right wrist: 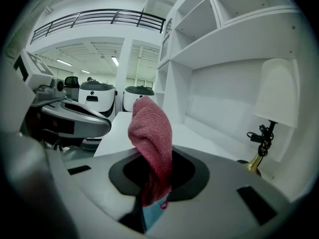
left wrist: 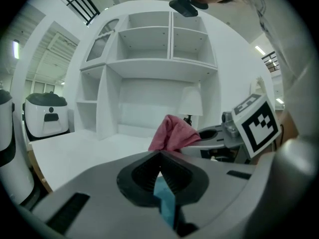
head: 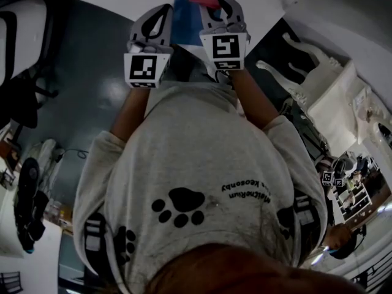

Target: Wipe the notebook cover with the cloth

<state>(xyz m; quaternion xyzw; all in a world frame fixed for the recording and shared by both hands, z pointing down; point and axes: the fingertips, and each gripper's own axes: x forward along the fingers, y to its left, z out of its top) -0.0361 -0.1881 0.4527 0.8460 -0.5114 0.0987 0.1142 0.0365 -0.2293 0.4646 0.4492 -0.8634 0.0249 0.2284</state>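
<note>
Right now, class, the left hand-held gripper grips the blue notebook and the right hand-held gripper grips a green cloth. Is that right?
Not quite. The cloth is pinkish red, not green, as the right gripper view shows. The rest stands: the left hand-held gripper grips the blue notebook, and the right hand-held gripper grips the cloth.

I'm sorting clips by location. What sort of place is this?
Likely a mock home office staged inside a large lab or showroom hall. There is a white shelf unit and a lamp, yet beyond them an upper-level railing and rounded white machines.
</note>
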